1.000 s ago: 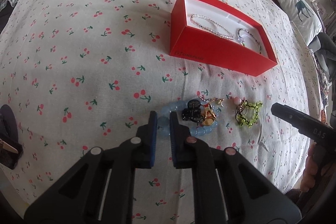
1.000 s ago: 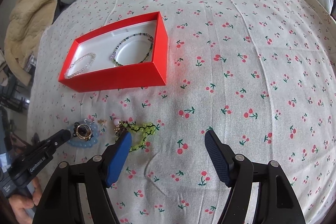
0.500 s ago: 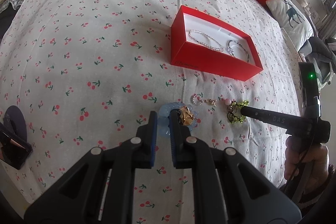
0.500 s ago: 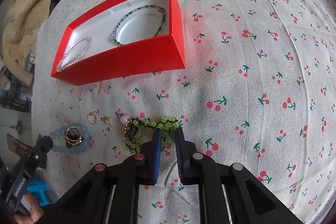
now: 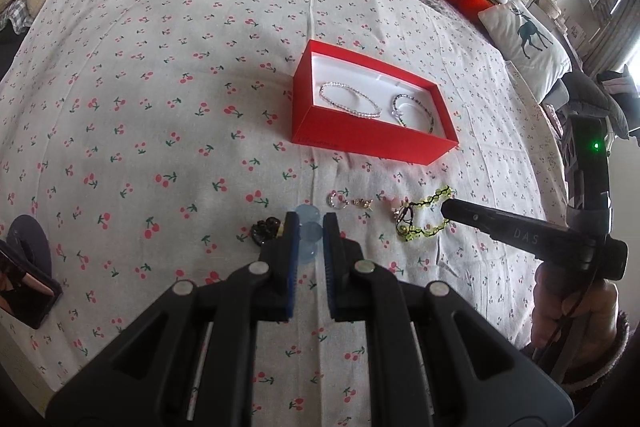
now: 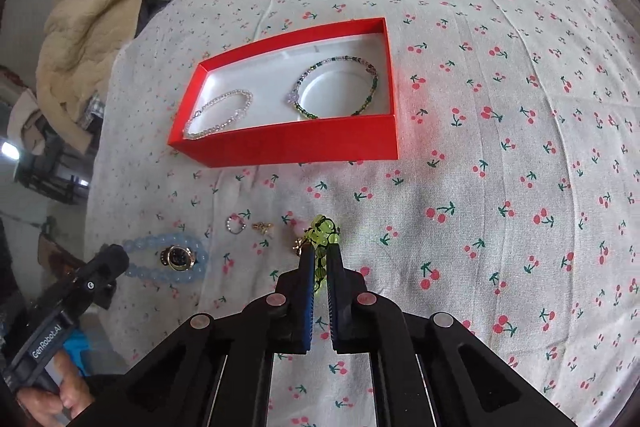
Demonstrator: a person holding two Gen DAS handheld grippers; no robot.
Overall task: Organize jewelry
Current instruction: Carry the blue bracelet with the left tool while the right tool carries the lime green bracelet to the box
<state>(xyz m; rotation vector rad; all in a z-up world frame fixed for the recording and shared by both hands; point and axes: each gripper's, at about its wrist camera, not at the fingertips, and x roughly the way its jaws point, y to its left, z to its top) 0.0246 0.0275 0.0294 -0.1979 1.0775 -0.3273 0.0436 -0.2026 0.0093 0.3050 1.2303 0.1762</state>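
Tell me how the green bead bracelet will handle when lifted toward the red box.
Likely floppy: the green bead bracelet bunches in loose loops between the right tool fingers. Probably light. It may swing, and could snag the small charm lying against it.

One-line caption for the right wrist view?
Right tool shut on green bead bracelet before red box holding two bracelets.
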